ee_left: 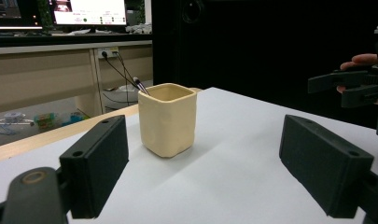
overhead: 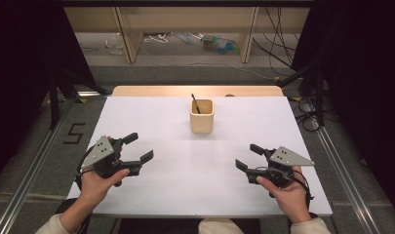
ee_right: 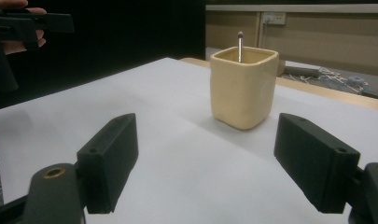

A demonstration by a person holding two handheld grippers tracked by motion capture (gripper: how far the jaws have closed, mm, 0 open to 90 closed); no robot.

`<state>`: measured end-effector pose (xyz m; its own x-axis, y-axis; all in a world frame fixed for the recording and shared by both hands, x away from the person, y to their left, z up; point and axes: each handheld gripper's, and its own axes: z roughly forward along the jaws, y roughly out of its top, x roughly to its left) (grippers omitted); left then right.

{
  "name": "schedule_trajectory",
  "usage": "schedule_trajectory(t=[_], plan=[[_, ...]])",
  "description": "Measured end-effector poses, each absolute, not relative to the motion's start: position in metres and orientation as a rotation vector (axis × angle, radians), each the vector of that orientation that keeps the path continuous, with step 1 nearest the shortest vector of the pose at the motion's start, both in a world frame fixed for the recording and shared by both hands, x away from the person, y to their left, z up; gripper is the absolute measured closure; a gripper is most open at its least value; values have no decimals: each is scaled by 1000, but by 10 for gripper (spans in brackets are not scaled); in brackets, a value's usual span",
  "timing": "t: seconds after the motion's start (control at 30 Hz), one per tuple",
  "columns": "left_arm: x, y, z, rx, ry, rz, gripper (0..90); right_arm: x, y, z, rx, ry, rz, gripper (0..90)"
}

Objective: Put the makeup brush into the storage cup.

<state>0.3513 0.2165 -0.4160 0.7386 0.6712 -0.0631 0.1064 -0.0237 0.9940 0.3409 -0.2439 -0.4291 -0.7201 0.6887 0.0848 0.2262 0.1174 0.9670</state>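
A cream square cup (overhead: pixel 202 116) stands upright near the far middle of the white table (overhead: pixel 156 117), with a thin dark stick (overhead: pixel 195 103) leaning inside it. In the left gripper view the cup (ee_left: pixel 168 119) sits ahead between the jaws, the stick (ee_left: pixel 141 85) poking out at its left rim. The right gripper view shows the cup (ee_right: pixel 242 86) with the stick (ee_right: pixel 240 45) upright. My left gripper (overhead: pixel 139 147) is open at the near left, my right gripper (overhead: pixel 248 157) open at the near right. Both hold nothing and rest well short of the cup.
A wooden strip (overhead: pixel 136 90) runs along the table's far edge. Beyond it are wooden shelf legs (overhead: pixel 128 41), cables and clutter on the floor. Black curtains (overhead: pixel 361 73) and metal rails (overhead: pixel 341 170) flank the table. The other gripper (ee_left: pixel 350 86) appears at the right of the left gripper view.
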Motion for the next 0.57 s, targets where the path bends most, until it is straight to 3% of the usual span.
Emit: schedule_trajectory(t=[0.57], plan=[[357, 218, -426, 1596, 646, 480, 155, 341, -245, -429, 885, 2022, 1623, 228]])
